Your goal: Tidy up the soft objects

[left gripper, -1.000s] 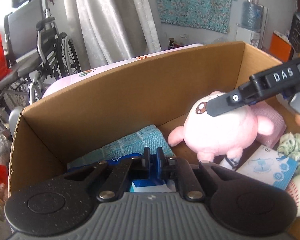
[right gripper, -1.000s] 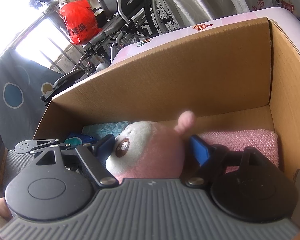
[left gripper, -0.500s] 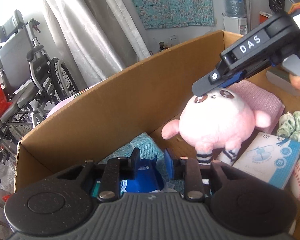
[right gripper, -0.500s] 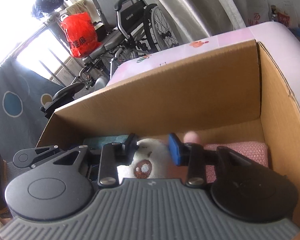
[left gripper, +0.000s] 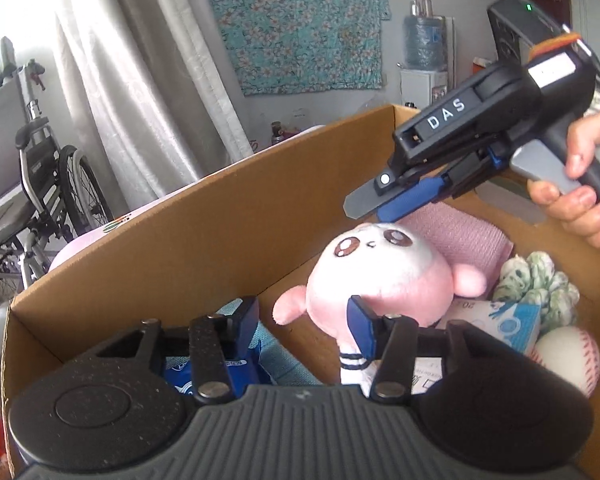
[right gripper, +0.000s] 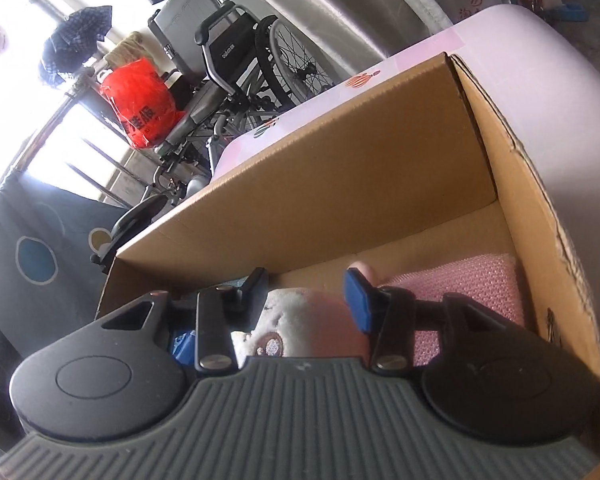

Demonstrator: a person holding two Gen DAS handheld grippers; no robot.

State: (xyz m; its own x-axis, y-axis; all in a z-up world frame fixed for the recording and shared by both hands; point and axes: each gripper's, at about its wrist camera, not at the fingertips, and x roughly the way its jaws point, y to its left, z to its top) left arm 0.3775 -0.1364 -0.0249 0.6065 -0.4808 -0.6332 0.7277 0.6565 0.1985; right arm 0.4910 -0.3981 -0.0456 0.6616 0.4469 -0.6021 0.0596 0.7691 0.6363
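A pink and white plush toy (left gripper: 384,268) sits upright in the cardboard box (left gripper: 204,232), its face turned up. My right gripper (left gripper: 366,210), held by a hand, hovers just over its head. In the right wrist view the right gripper (right gripper: 306,284) has its jaws opening, with the plush toy (right gripper: 300,328) low between them and the pads not pressing it. My left gripper (left gripper: 306,318) is at the box's near left, above a blue packet (left gripper: 180,376). Its jaws are opening and grip nothing.
A pink knit cloth (left gripper: 464,236) lies behind the toy. A green-white bundle (left gripper: 540,280), a blue-white packet (left gripper: 508,320) and a baseball (left gripper: 568,360) fill the right corner. A teal towel (left gripper: 284,364) lies on the left. A wheelchair (right gripper: 240,64) stands beyond the box.
The left jaws have gone from shut to apart. The right gripper, wide around the toy's head a second ago, has lifted off it with narrower jaws. The toy now faces up.
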